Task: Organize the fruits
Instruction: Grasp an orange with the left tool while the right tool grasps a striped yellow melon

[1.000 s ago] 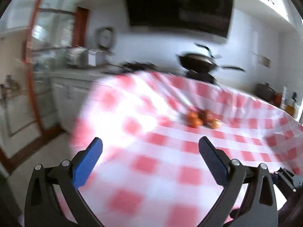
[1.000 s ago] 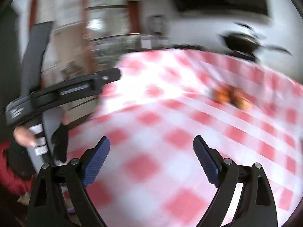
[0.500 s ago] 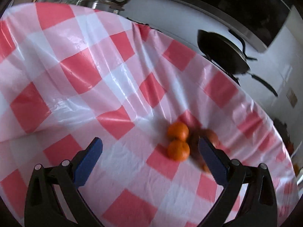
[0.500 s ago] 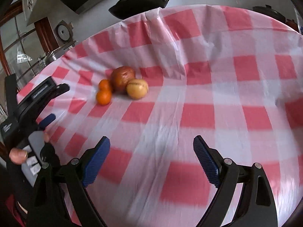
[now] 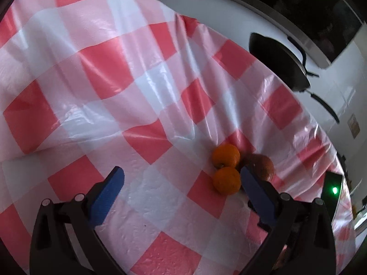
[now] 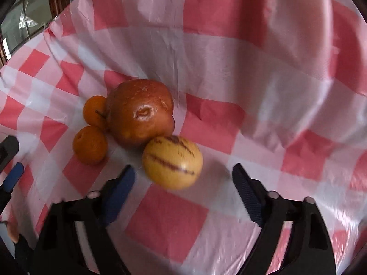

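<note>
Four fruits lie clustered on a red-and-white checked tablecloth (image 6: pixel 174 217). In the right wrist view a large red-brown fruit (image 6: pixel 140 112) has two small oranges (image 6: pixel 95 111) (image 6: pixel 90 147) to its left and a yellow fruit with dark stripes (image 6: pixel 172 162) in front. My right gripper (image 6: pixel 183 169) is closing; the yellow fruit sits between its fingertips, close to the left one, with a gap on the right. In the left wrist view my left gripper (image 5: pixel 181 171) stands open, with the oranges (image 5: pixel 226 155) (image 5: pixel 227 180) just inside its right finger and the red-brown fruit (image 5: pixel 263 163) partly behind it.
A dark pan (image 5: pixel 279 61) sits on the counter beyond the table's far edge. The cloth is wrinkled and rises in folds behind the fruit. The left gripper's blue pad (image 6: pixel 13 176) shows at the right wrist view's left edge. A green light (image 5: pixel 335 190) glows at the right.
My right gripper has come down close to the fruit, and its jaws have narrowed around the yellow fruit. My left gripper swung in over the table earlier and has since held still.
</note>
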`<state>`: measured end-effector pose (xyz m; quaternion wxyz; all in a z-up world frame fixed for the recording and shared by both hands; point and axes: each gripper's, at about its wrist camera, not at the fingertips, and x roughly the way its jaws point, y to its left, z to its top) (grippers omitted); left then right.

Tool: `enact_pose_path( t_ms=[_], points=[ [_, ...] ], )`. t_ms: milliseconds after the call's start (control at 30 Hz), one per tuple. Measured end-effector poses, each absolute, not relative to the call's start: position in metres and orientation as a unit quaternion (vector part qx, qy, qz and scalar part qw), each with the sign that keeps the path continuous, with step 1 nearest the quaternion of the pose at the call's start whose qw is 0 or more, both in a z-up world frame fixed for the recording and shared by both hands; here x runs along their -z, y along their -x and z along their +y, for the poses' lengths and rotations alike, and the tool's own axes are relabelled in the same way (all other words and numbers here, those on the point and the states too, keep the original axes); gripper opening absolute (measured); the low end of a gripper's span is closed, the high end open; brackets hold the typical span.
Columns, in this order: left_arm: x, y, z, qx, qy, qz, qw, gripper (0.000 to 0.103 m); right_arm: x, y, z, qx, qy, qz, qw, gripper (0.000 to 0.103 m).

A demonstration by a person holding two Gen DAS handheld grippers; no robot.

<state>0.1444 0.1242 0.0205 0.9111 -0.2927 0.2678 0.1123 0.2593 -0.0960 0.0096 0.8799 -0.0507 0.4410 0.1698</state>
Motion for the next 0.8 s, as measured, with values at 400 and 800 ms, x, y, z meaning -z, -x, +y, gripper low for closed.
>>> enact_pose_path(
  t_ms=[400,800],
  points=[
    [-0.025,-0.188,0.071,-0.051,0.15,0.329,0.931,0.101,-0.015,-0.236,-0.186,-0.163,-0.167,0.392,0.89,0.045],
    [-0.013,-0.243,0.044,-0.049,0.045,0.409,0.91,0.041,-0.009,-0.241,-0.189,-0.182,-0.18,0.396,0.882,0.046]
  ],
)
